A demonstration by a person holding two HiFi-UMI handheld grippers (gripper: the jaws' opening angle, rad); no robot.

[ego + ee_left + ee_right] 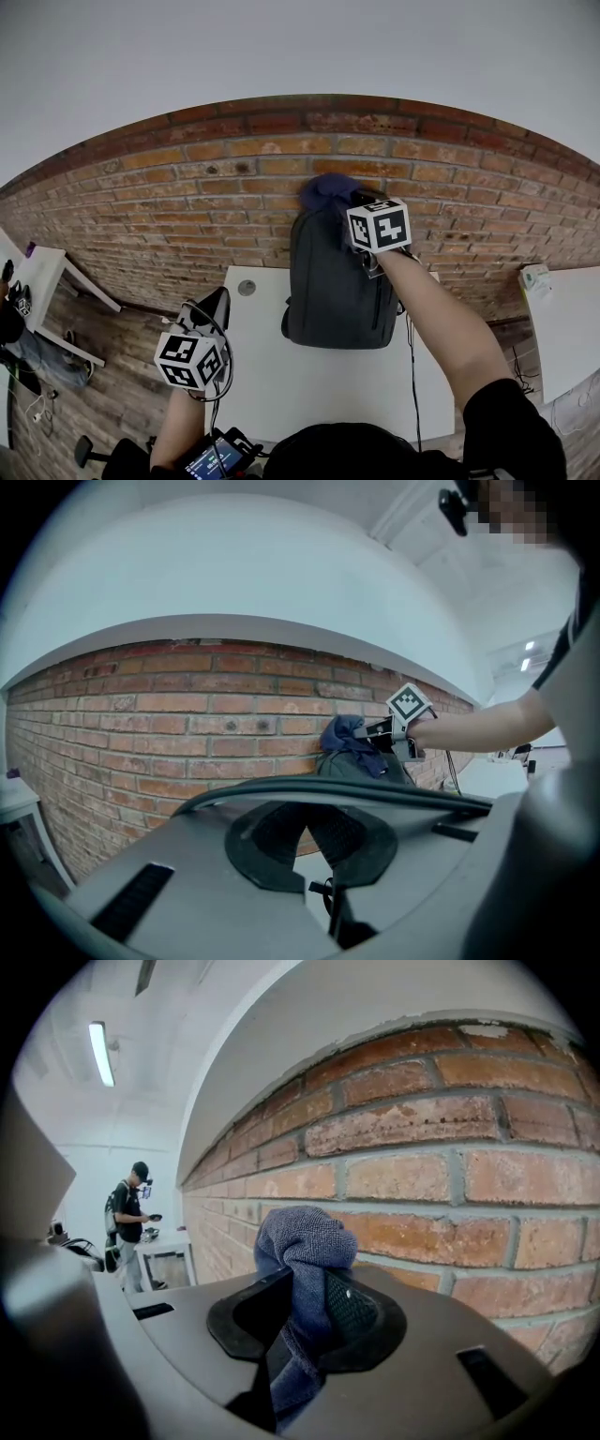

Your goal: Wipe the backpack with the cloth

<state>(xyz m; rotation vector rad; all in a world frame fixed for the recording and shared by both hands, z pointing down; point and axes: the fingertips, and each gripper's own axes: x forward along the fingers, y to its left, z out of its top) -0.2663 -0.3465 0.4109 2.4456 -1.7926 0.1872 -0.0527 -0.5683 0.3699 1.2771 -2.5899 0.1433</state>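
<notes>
A dark grey backpack (337,281) stands upright on the white table (281,375) against the brick wall (234,187). My right gripper (351,201) is at the backpack's top, shut on a bunched blue cloth (328,190). The right gripper view shows the cloth (305,1241) pinched between the jaws of that gripper (305,1309), close to the bricks. My left gripper (211,309) hangs at the table's left edge, apart from the backpack. In the left gripper view its jaws (307,841) stand open and empty, and the backpack (361,763), cloth (347,733) and right gripper (382,731) show further off.
A cable (411,356) runs down the table's right side. Another white table (42,272) stands at the left and one (562,319) at the right. A person (127,1222) stands far off by a table. A round grommet (247,288) sits near the backpack.
</notes>
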